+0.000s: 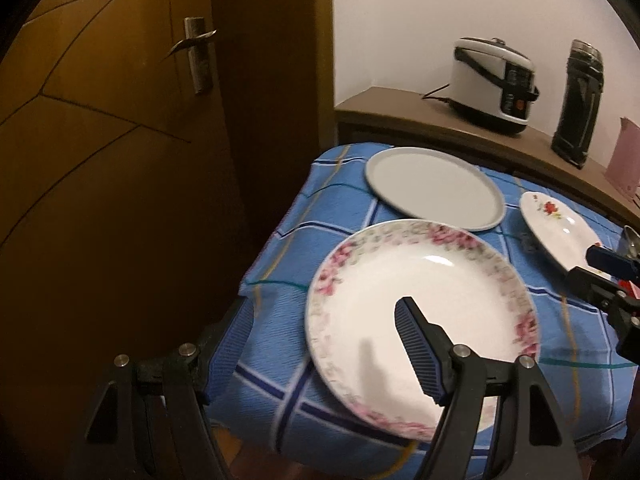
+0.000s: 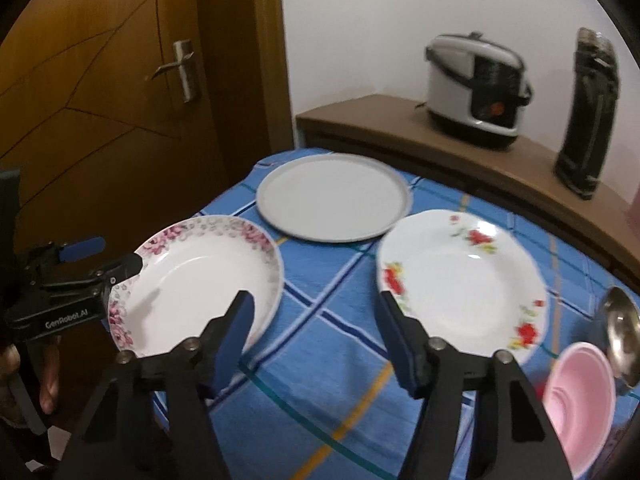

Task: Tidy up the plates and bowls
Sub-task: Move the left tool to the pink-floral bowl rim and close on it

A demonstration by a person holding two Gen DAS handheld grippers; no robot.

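Note:
A white plate with a pink flower rim [image 1: 420, 320] [image 2: 196, 280] lies at the near left corner of the table, overhanging its edge. My left gripper [image 1: 324, 312] [image 2: 112, 258] is open with one finger over this plate and the other off the table's left edge. A white plate with red flowers [image 2: 460, 284] [image 1: 560, 228] lies to the right. A plain grey plate [image 2: 332, 196] [image 1: 436, 188] lies at the back. My right gripper [image 2: 316, 308] is open and empty above the cloth between the two flowered plates.
The table has a blue checked cloth [image 2: 340, 340]. A pink bowl [image 2: 580, 396] and a steel bowl [image 2: 620, 336] sit at the near right. A rice cooker [image 2: 476, 88] and a dark flask [image 2: 588, 116] stand on a brown sideboard [image 2: 360, 120] behind. A wooden door [image 2: 120, 100] is at left.

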